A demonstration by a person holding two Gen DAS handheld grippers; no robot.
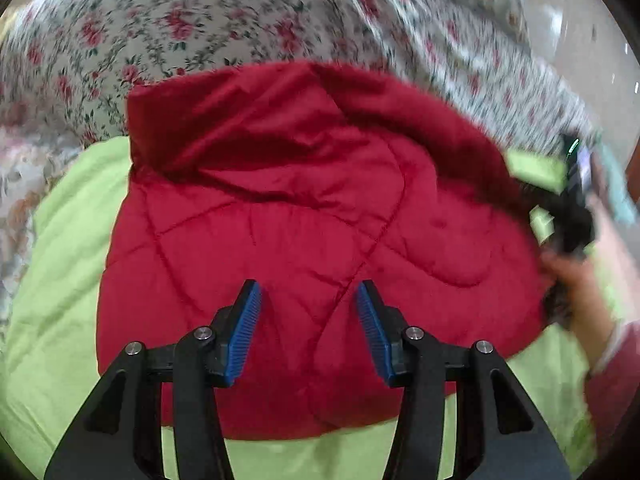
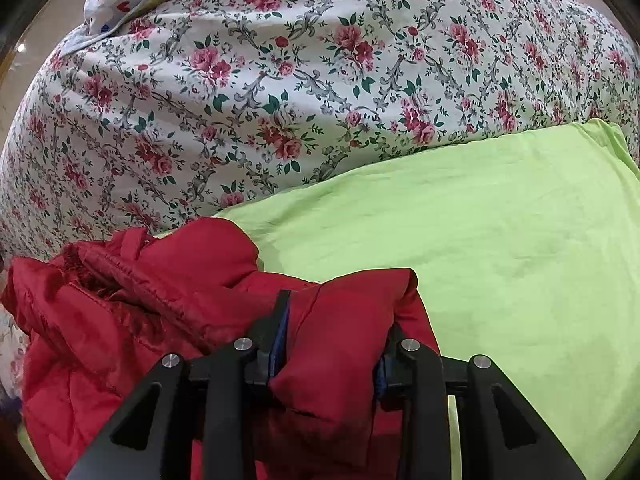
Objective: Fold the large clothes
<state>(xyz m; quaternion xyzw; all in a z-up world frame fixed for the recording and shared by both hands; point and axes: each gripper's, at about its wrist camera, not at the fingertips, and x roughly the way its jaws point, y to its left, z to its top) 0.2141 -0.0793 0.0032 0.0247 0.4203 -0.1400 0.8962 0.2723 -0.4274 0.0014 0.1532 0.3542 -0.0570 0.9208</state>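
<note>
Red jacket (image 1: pixel 304 240) on green sheet (image 2: pixel 520 240). Right gripper (image 2: pixel 332 344) pinches a thick fold; left gripper (image 1: pixel 308 332) wide, above jacket. Risk: slick padding slipping out mid-fold.

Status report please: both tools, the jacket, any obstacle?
Left tool open above red jacket. Right tool shut on jacket fold. Jacket lies on green sheet. No obstacle seen.

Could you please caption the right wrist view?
Right tongs grip a red quilted jacket over a green sheet.

A green sheet (image 2: pixel 500 240) lies beside a floral quilt (image 2: pixel 280 80).
</note>
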